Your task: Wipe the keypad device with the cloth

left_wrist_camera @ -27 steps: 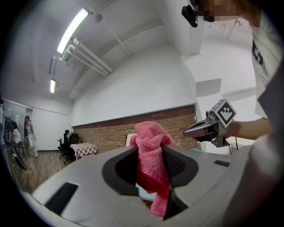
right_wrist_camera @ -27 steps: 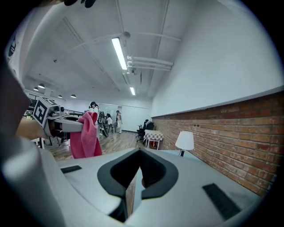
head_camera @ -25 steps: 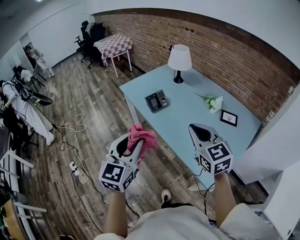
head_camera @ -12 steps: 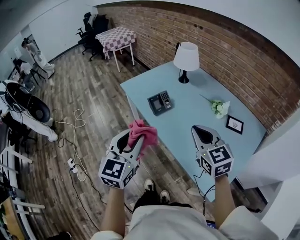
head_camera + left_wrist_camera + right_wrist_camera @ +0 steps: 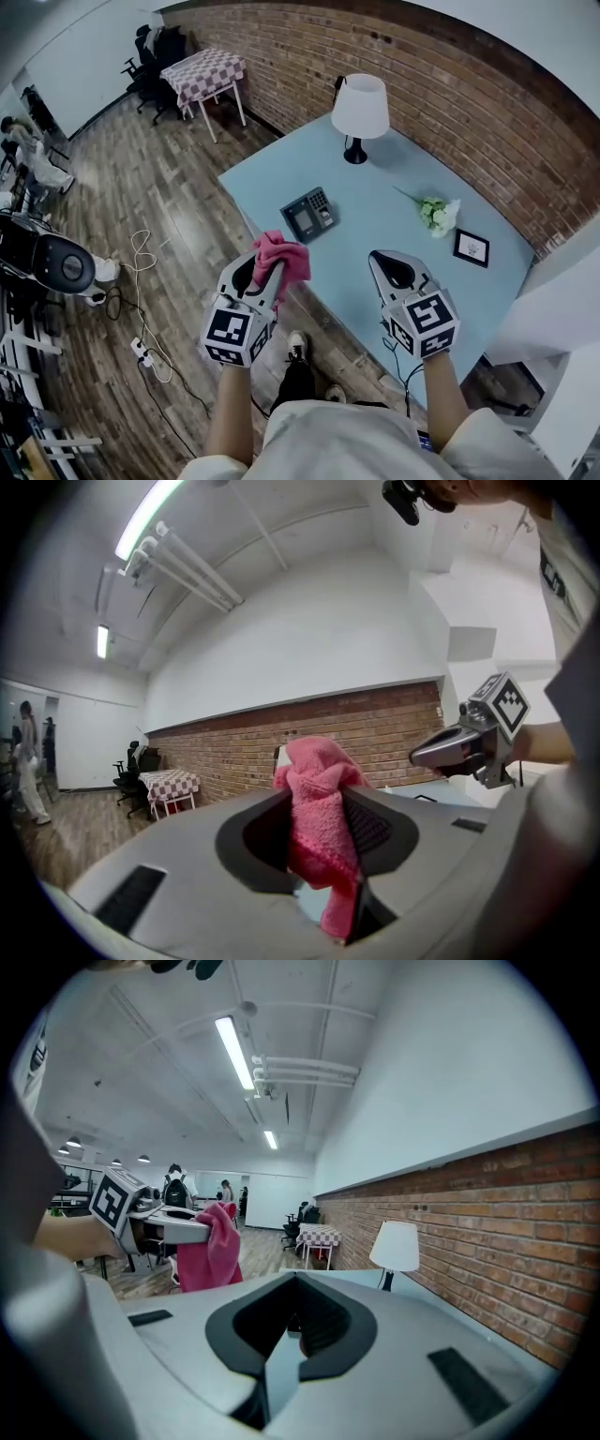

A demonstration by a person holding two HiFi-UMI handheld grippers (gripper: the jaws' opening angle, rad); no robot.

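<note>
Brick wall along the back, and against it the long pale-blue surface, set at a slant, one long edge to the bricks and the other toward the person. Up at the far corner by the wall stands the white-shaded lamp, upright on its dark foot. Now the two tongs, both held up in front of the person: the left tongs hang over the wooden floor just off the surface's near long edge, and they're clamped tight on the pink cloth, which bunches up above the tips and trails down between them. The right tongs sit over that same near edge, tips together, nothing in them. The keypad device lies flat close to the near long edge, toward the left end of the surface, well apart from the cloth. Smaller things now: a little sprig of white flowers lying beside the back edge about midway along, and just beyond it, toward the right end, a small dark picture frame.
</note>
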